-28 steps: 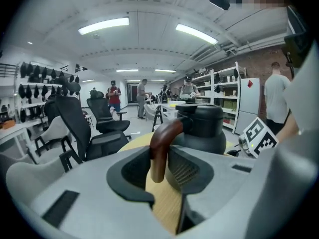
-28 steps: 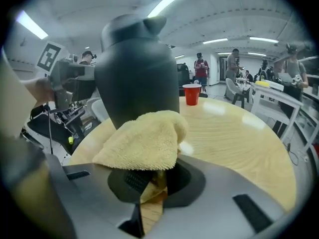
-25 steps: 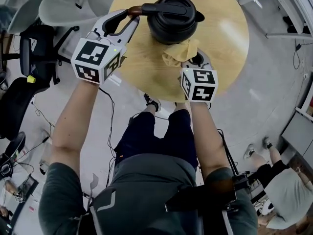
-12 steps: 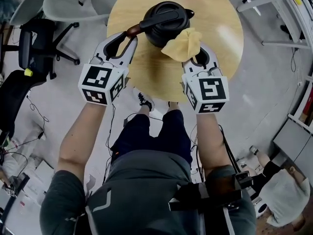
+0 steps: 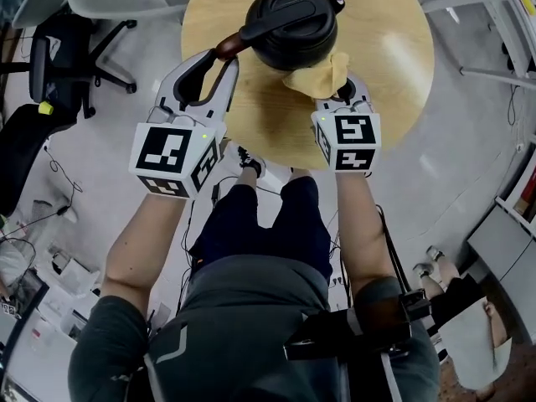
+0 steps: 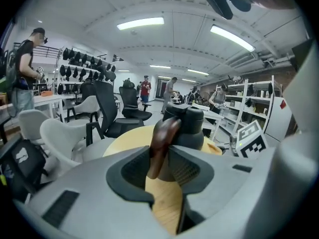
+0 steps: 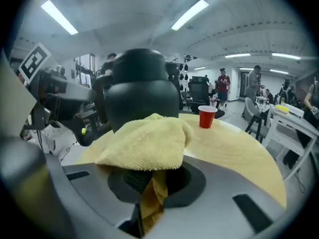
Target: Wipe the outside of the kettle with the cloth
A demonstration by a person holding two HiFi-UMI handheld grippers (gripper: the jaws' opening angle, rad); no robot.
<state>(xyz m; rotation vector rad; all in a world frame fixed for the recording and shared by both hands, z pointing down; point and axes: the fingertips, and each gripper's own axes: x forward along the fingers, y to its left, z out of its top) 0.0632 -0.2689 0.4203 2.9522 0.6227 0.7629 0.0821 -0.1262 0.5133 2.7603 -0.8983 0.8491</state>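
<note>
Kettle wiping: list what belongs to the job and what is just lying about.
Job: kettle, held by its handle in the left gripper; yellow cloth, clamped in the right gripper.
Lying about: red cup on the table; office chairs beside it.

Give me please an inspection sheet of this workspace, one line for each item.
Surface: round wooden table, no spills seen.
Job's things: black kettle upright on the table; yellow cloth appears to lie against its near side.
Clutter: one red cup at the far edge.
Grippers: left gripper closed on the kettle's brown handle; right gripper closed on the cloth.
Cables: thin cables loose on the floor at the left.
Surroundings: chairs, shelving, a person nearby.
</note>
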